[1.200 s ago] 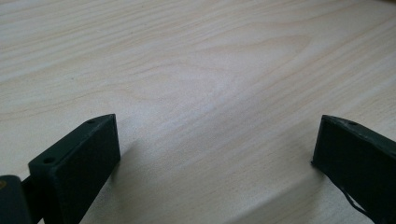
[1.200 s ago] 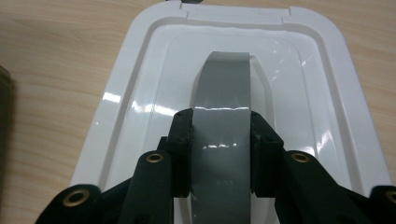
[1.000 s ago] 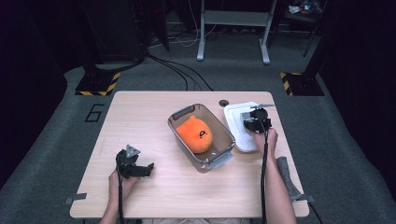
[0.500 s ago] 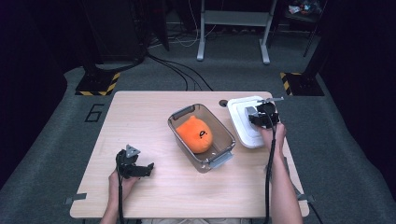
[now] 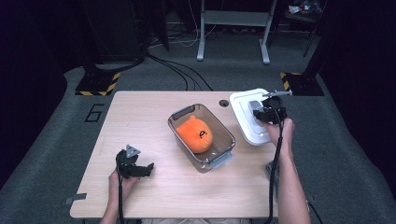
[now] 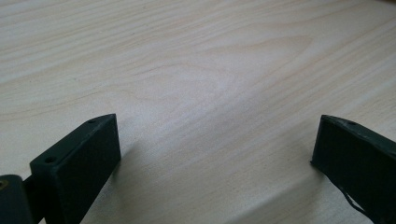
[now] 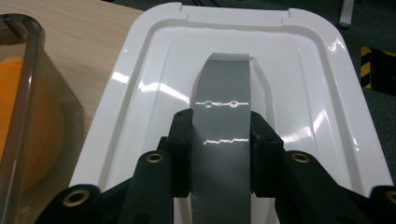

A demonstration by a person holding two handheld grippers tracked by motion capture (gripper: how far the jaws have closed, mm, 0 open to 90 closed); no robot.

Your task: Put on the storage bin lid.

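While the left gripper (image 5: 140, 169) rested on the wooden table (image 5: 140, 121) with its jaws apart and empty, the orange plush (image 5: 194, 134) already sat in the clear bin (image 5: 225, 135). At right, the right gripper (image 5: 259, 115) clamped the grey handle (image 7: 223, 98) of the white lid (image 5: 243, 100), not yet fitted. Whether the lid touched the table could not be told.

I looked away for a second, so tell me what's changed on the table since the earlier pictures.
The right tongs, shut on the grey handle of the white lid, have lifted the lid and tilted it above the table's right edge. The left tongs stayed open over the bare wood, and the clear bin with the orange plush hasn't moved.
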